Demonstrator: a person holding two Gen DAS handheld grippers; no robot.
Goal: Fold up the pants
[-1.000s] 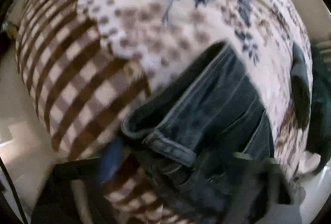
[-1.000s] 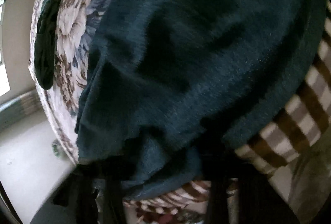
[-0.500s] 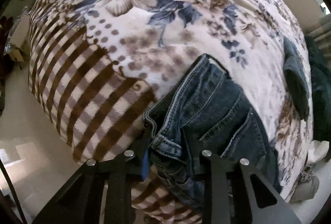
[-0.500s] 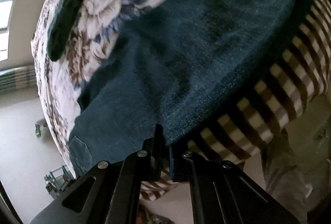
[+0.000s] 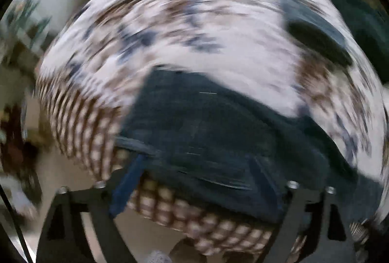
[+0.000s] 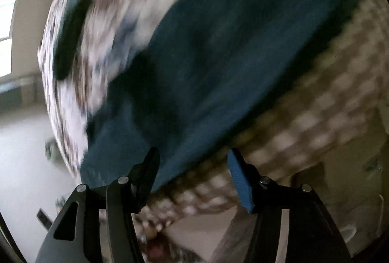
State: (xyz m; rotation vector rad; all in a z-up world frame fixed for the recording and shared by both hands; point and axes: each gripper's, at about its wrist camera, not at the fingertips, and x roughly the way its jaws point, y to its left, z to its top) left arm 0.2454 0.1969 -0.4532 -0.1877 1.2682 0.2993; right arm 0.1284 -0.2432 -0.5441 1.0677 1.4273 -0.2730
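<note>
Both grippers, left gripper (image 5: 201, 180) and right gripper (image 6: 193, 168), stand spread wide, gripping nothing, over the blurred jeans (image 5: 218, 131) lying on a floral blanket (image 5: 218, 32).

A bed under a floral blanket (image 5: 243, 49) with a brown-checked border (image 5: 80, 122) carries dark blue jeans (image 5: 206, 131) toward six o'clock in the blurred left wrist view. A folded dark garment (image 5: 316, 32) lies at two o'clock, well apart.
</note>
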